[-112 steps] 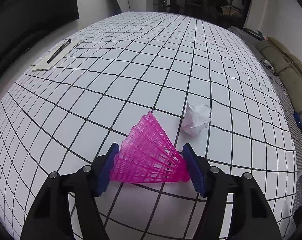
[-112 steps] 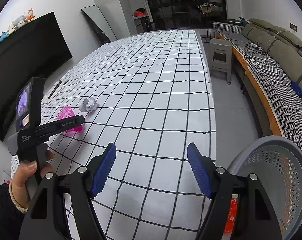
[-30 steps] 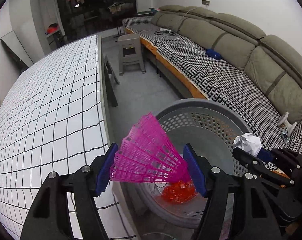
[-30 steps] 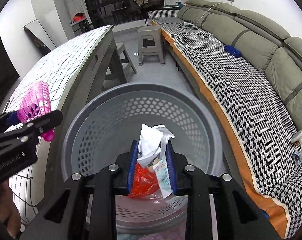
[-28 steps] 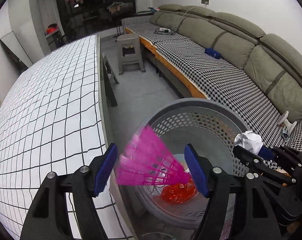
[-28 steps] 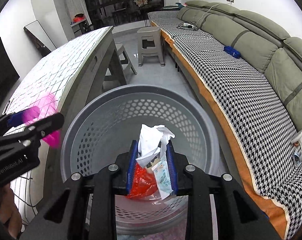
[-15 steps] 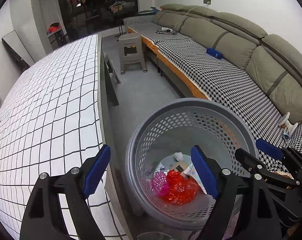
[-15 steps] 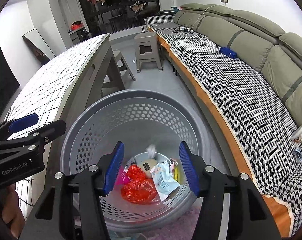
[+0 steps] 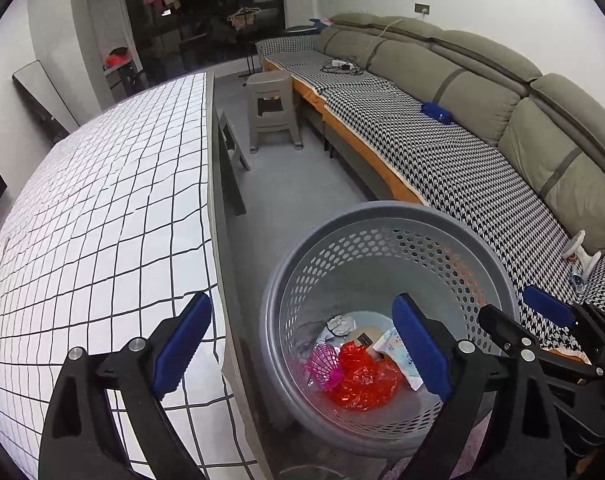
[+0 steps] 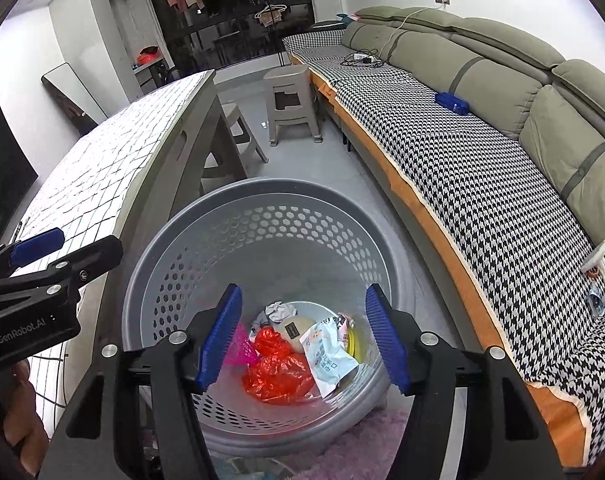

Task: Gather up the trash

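Trash lies at the bottom of a grey perforated basket [image 10: 270, 220] that stands on the floor between the table [image 9: 102, 208] with its black-lined white cloth and the long sofa [image 10: 502, 128]. Inside it, a crumpled red plastic bag [image 10: 278, 372] sits in the middle. A pink shuttlecock [image 9: 324, 364] rests against the bag on the side nearer the table, lying on its side. A white printed packet [image 10: 326, 356] lies on the sofa side of the bag, with something yellow just behind it that is too small to tell. A crumpled ball of white paper [image 10: 280, 312] sits toward the far wall of the basket, and next to it a pale round item with a dark label [image 10: 296, 330].

The left gripper [image 9: 302, 344] hangs over the basket's table-side rim, its jaws spreading wider with nothing between them. The right gripper [image 10: 302, 332] hangs above the basket's middle, pointing down into it, its jaws also spreading, empty. Part of a hand [image 10: 22, 420] on the left gripper's handle shows in the right wrist view. A grey plastic stool [image 9: 272, 110] stands on the floor further back.
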Available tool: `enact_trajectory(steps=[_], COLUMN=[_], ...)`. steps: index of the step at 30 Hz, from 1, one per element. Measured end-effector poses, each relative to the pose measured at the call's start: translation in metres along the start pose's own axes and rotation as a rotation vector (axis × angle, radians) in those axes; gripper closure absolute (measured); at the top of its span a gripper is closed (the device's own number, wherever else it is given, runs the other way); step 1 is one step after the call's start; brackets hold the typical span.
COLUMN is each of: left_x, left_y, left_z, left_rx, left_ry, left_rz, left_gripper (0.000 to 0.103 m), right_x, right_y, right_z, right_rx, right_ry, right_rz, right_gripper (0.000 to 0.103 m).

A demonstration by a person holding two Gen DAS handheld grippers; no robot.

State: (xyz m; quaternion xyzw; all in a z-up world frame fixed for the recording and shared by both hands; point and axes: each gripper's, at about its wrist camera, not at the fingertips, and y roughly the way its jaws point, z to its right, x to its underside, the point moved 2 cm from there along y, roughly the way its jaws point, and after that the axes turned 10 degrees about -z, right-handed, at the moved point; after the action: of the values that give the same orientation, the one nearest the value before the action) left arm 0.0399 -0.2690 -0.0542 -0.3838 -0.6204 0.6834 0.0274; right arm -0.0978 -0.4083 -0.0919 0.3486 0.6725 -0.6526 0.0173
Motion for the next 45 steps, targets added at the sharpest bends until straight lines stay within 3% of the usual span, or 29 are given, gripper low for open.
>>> enact_trajectory(steps=[45], left_x=[0.005], left_y=[-0.011], left_z=[-0.001], left_rx=[-0.055], left_ry=[-0.008], left_rz=[0.015], left_gripper=[0.006], right_x=[0.006], right_y=[-0.012], right_z=[-0.001], right_rx=[0.011], right_ry=[0.021], right_rz=[0.021], right_gripper=[0.037])
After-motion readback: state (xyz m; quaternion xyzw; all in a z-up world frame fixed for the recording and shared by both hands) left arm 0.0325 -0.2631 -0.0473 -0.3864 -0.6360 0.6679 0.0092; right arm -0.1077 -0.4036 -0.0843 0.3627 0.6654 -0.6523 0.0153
